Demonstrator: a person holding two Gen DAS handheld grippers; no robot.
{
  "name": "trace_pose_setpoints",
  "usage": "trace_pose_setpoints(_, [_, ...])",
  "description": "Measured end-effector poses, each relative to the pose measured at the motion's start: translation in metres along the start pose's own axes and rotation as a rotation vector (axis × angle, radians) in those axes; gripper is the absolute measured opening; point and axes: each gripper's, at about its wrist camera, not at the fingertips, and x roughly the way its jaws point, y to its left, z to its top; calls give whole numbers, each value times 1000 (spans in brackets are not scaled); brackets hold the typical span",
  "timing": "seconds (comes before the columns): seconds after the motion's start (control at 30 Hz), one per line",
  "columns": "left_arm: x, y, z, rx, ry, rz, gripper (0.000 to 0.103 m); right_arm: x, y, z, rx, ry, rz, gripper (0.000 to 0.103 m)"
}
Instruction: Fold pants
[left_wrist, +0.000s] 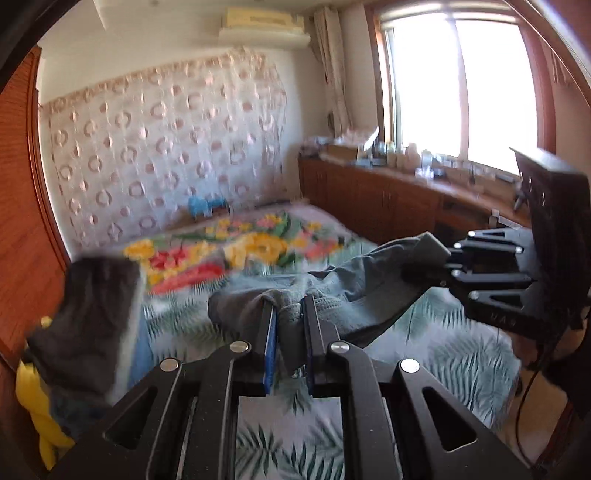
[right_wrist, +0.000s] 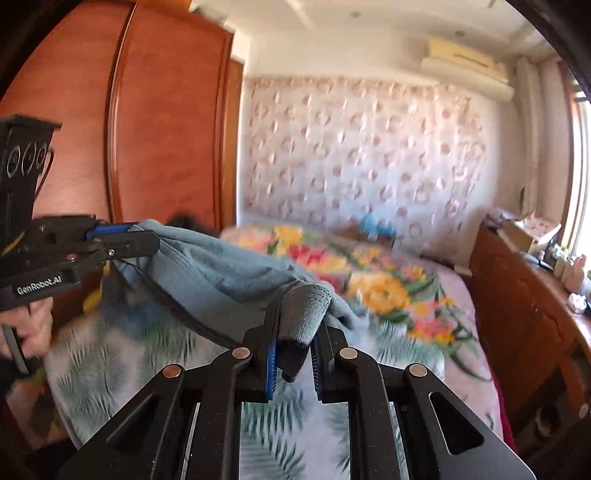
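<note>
The left gripper has its 2 fingers closed on a bunched fold of the pants, the grey-blue cloth pinched between the blue pads and spilling out past the tips. The right gripper does the same at another part of the garment: its fingers clamp a rolled, ribbed edge of the pants, with a dark end of cloth poking out below the pads.

In the left wrist view the right gripper comes in from the right, its tips buried in cloth. In the right wrist view the left gripper comes in from the left, and a hand shows beneath it on the handle.

The pants hang between the 2 grippers, lifted above the bed, sagging in the middle; whether the lowest fold touches the bed I cannot tell. The bed wears a leaf-print sheet near us and a bright flowered blanket farther back.

A dark garment lies at the left edge of the bed, over something yellow. A small blue thing, too blurred to name, sits at the head of the bed against the patterned wall cloth. Under the window a wooden bench carries bottles and boxes, too small to tell apart. A wooden wardrobe stands at the left of the right wrist view.
</note>
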Motion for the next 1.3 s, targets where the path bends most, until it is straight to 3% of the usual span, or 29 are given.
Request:
trace_pose_setpoints(0.13, [12, 1, -48, -75, 99, -35, 13, 19, 12, -43, 40, 113, 66, 15])
trace_pose_setpoints(0.37, [-1, -17, -95, -158, 156, -81, 13, 25, 11, -85, 158, 181, 126, 15])
trace_pose_setpoints(0.83, [6, -26, -118, -174, 206, -88, 14, 12, 22, -126, 202, 253, 91, 15])
trace_pose_setpoints(1.03, [7, -23, -126, -194, 213, -93, 16, 11, 21, -134, 264, 235, 92, 15])
trace_pose_setpoints(1.23, [9, -17, -128, -237, 219, -86, 28, 9, 23, -142, 278, 221, 87, 16])
trace_pose_setpoints(1.3, [8, -15, -127, -242, 217, -79, 42, 11, 24, -143, 272, 221, 80, 16])
